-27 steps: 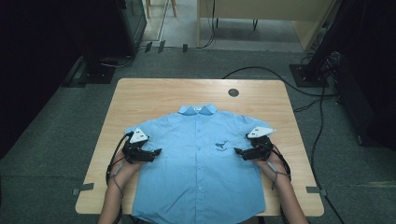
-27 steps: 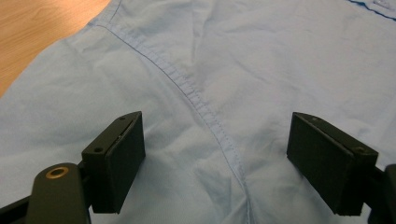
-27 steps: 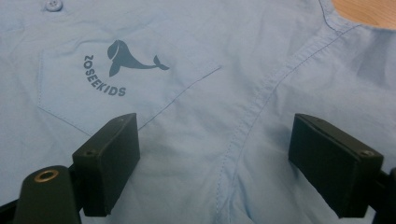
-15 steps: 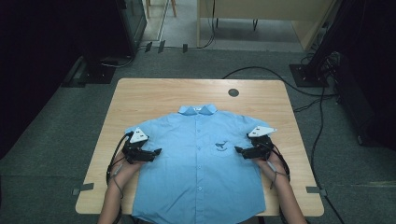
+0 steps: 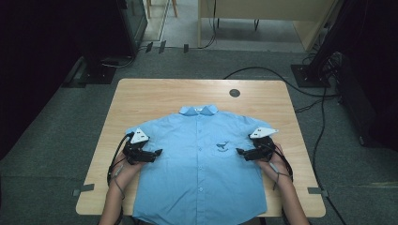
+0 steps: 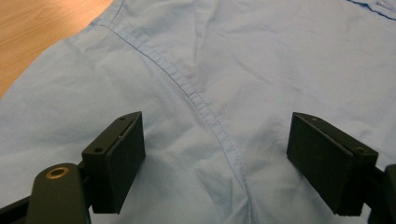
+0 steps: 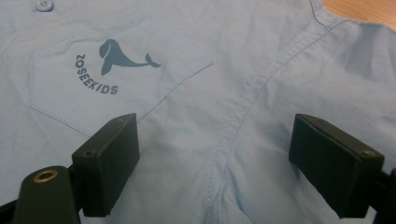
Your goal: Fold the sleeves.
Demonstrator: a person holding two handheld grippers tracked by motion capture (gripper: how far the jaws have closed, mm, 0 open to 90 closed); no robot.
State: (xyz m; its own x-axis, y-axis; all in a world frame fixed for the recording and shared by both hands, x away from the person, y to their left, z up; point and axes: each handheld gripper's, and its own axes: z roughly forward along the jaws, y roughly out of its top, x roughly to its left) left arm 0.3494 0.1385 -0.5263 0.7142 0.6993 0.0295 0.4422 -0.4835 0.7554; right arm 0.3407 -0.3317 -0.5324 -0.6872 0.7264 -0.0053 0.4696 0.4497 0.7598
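1. The left gripper [image 5: 157, 152] is held low over the shirt [image 5: 202, 164] at its left shoulder, with the forearm coming in from the bottom edge of the high view and the fingers pointed inward toward the shirt's middle.
2. The right gripper [image 5: 238, 151] is mirrored at the shirt's right shoulder, beside the chest pocket, its fingers likewise pointed inward.
3. In the left gripper view, the fingers [image 6: 119, 161] are seen spread wide; the sleeve seam [image 6: 196, 93] runs between them, and no cloth is pinched.
4. In the right gripper view, the fingers [image 7: 109, 161] are also spread wide over the armhole seam, just beside the pocket printed with a whale logo [image 7: 122, 55]; nothing is gripped.
5. One shirt is counted, light blue and short-sleeved, laid flat and buttoned on the counter [image 5: 155, 101], its collar [image 5: 199, 110] pointing away from the person and its hem reaching the near edge.
6. Two grippers, two forearms and one counter are counted.
7. One dark round cap [image 5: 234, 93] is set in the counter beyond the collar, well apart from the shirt.
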